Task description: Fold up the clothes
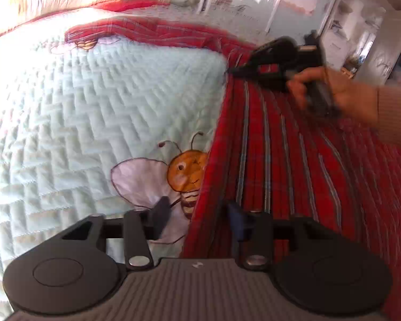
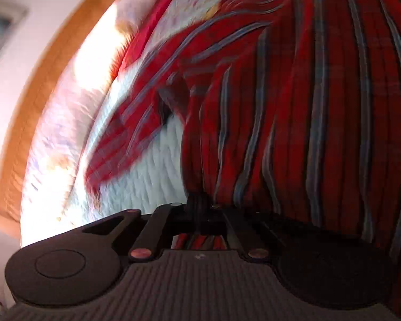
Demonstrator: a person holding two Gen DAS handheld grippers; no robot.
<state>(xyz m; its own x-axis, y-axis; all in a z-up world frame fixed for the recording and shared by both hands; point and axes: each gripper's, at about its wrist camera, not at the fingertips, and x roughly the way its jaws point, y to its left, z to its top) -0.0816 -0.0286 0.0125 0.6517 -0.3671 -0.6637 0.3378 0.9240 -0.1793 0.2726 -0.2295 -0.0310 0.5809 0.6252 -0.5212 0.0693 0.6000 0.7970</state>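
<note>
A bed covered by a pale mint quilted bedspread (image 1: 80, 112) with embroidered orange bees is filling the left wrist view, and a red plaid cotton garment with grey-blue stripes (image 1: 280, 160) is lying spread over the bedspread's right side, one part of it reaching along the far edge towards the pillows. Only this view is showing the white wardrobe (image 1: 254, 0) beyond the bed and the person's right hand (image 1: 342, 96) in a beige ribbed sleeve, gripping the right gripper (image 1: 234, 71) at the garment's upper left corner. The right wrist view, heavily blurred, is showing instead an orange wooden headboard (image 2: 34, 101) and the striped cloth from very close, bunching into folds just ahead of the right gripper (image 2: 200, 206). There its jaws are standing narrow, pinching a gathered edge of the garment between them. The left gripper (image 1: 197, 219) is hovering with its jaws about half open, straddling the garment's near left edge beside a bee (image 1: 187, 176); whether the pads are touching the cloth cannot be told.
</note>
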